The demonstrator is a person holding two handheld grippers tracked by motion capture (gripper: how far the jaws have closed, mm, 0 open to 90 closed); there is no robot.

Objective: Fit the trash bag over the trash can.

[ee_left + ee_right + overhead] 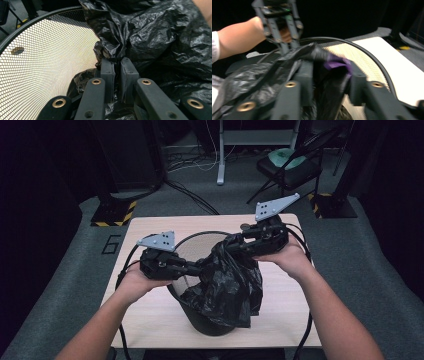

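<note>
A black mesh wastebasket (192, 251) stands in the middle of a light wooden table (150, 312). A crumpled black plastic bag (230, 282) hangs over its near right rim and partly inside. My left gripper (202, 265) reaches in from the left and is shut on a fold of the bag (160, 37); in the left gripper view its tips (116, 61) pinch the plastic just inside the mesh wall (50, 62). My right gripper (236, 245) holds the bag's highest part from the right. Its jaws (330, 67) stand partly apart with a bunch of bag (249, 80) between them.
A small round object (245, 226) lies on the table behind the basket. A folding chair (290, 167), cables and stand bases with striped tape (115, 214) are on the grey floor beyond. The basket rim (362, 48) curves past the right jaw.
</note>
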